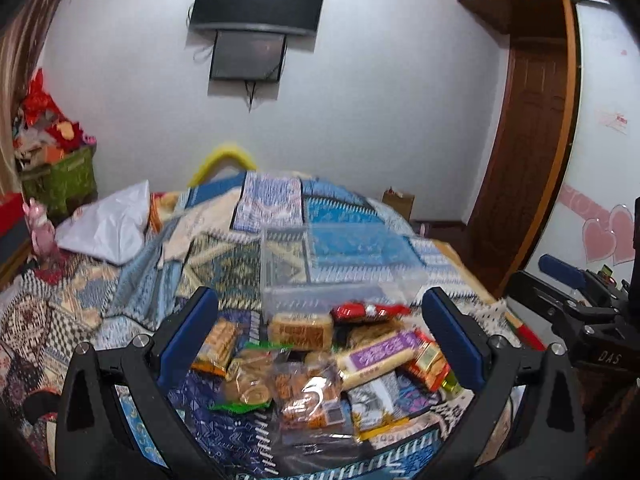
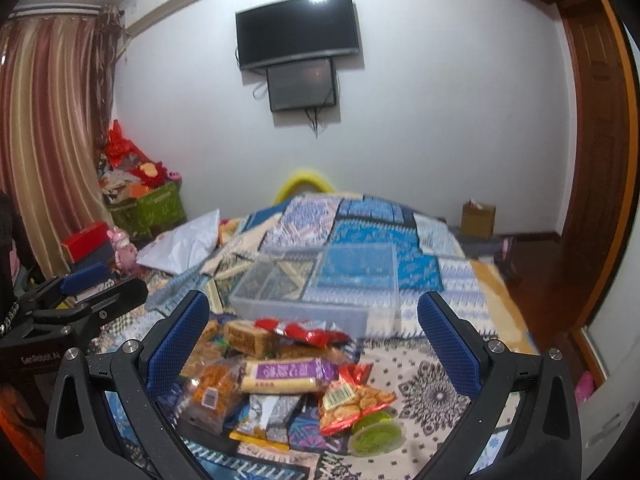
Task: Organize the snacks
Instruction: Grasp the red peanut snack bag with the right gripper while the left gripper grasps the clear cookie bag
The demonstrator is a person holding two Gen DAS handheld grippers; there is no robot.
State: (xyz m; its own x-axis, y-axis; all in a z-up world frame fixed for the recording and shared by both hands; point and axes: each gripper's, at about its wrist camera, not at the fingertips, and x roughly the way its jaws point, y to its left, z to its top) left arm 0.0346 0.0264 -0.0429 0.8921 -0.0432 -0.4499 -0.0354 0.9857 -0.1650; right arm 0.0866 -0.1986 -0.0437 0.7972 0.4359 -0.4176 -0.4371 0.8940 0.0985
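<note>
A pile of wrapped snacks [image 1: 316, 364] lies on a patterned bedspread, also in the right wrist view [image 2: 280, 376]. It includes a purple-labelled bar [image 1: 376, 356] [image 2: 286, 376], a red packet [image 1: 368, 312] [image 2: 308, 330], a brown cake bar [image 1: 300, 332] [image 2: 250, 338], a peanut bag [image 2: 354, 400] and a green jelly cup [image 2: 376, 436]. Behind it stands a clear plastic divided box [image 1: 340, 268] [image 2: 320, 280], with nothing in it. My left gripper [image 1: 320, 320] is open and empty above the pile. My right gripper [image 2: 312, 320] is open and empty too.
The patterned bedspread [image 1: 120, 300] [image 2: 440, 392] covers the bed. A white plastic bag [image 1: 108, 228] [image 2: 180, 248] lies at the back left. The right gripper shows at the right edge of the left view [image 1: 580, 308]; the left gripper shows at the left edge of the right view [image 2: 72, 304].
</note>
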